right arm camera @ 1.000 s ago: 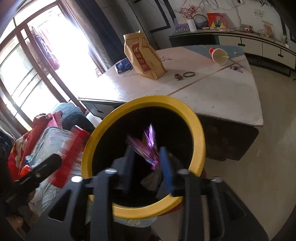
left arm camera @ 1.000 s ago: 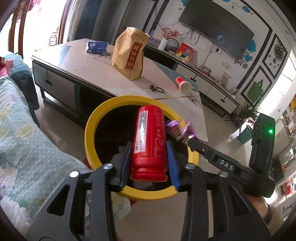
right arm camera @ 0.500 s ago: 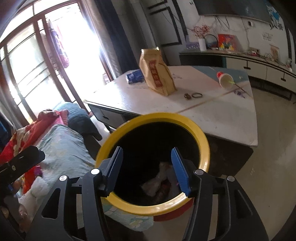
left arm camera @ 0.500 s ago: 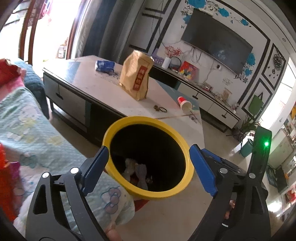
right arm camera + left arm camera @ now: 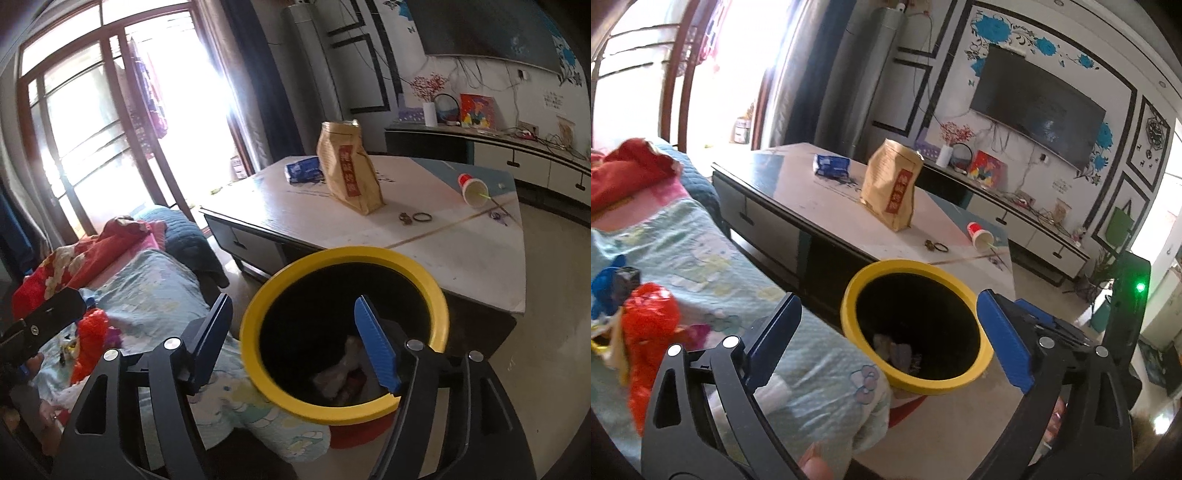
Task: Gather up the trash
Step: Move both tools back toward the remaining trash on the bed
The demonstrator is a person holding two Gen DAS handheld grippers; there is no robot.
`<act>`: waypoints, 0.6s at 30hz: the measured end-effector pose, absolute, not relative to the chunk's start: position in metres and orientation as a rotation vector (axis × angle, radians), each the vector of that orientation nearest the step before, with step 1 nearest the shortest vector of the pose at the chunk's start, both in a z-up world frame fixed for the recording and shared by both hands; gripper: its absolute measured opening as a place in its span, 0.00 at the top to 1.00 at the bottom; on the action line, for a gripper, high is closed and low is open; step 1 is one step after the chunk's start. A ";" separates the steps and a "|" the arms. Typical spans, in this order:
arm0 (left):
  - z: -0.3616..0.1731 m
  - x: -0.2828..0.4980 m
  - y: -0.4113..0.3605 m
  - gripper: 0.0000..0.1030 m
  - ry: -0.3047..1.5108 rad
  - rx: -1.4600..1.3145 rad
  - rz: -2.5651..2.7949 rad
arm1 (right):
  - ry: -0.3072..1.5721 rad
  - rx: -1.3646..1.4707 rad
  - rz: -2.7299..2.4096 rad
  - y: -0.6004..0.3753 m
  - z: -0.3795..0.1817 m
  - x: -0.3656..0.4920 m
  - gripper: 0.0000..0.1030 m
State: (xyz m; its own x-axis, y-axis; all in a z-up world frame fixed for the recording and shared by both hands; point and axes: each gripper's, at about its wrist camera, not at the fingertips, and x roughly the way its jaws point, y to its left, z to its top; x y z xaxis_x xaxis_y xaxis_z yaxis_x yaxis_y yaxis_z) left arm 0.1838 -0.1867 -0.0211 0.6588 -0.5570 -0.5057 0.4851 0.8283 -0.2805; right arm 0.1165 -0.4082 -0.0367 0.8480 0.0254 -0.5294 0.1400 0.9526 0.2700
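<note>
Both grippers spread, empty: left gripper (image 5: 888, 325), right gripper (image 5: 291, 339), above yellow-rimmed bin (image 5: 439, 306) on floor beside table (image 5: 461, 254). Remaining trash: red wrapper (image 5: 650, 332) on bed (image 5: 713, 266) (bedding soft). Risk: gripper pinches blanket with wrapper; careless reach tips bin.

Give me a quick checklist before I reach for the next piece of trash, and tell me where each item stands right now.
1. Left gripper empty, jaws apart: ok.
2. Right gripper empty, jaws apart: ok.
3. Yellow-rimmed bin upright, mouth unobstructed: ok.
4. Bin has room left: ok, trash only at bottom.
5. Trash remaining on table: ok, tipped red paper cup and blue wrapper visible.
6. Brown paper bag is trash: cannot tell.
</note>
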 end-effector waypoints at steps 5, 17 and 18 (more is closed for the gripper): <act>-0.018 0.176 -0.166 0.15 0.591 -0.128 -0.548 | 0.557 0.289 -0.033 -0.392 -0.032 0.116 0.32; -0.013 0.161 -0.127 0.15 0.558 -0.153 -0.479 | 0.561 0.244 0.025 -0.357 -0.025 0.114 0.31; -0.012 0.160 -0.123 0.15 0.553 -0.157 -0.470 | 0.563 0.236 0.034 -0.353 -0.025 0.113 0.31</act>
State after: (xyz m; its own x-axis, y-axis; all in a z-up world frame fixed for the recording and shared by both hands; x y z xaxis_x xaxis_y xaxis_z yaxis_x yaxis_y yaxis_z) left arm 0.1598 -0.1233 -0.0122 0.7484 -0.4698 -0.4683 0.3867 0.8826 -0.2675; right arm 0.1133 -0.3526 -0.0246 0.8459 0.0964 -0.5245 0.0323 0.9724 0.2309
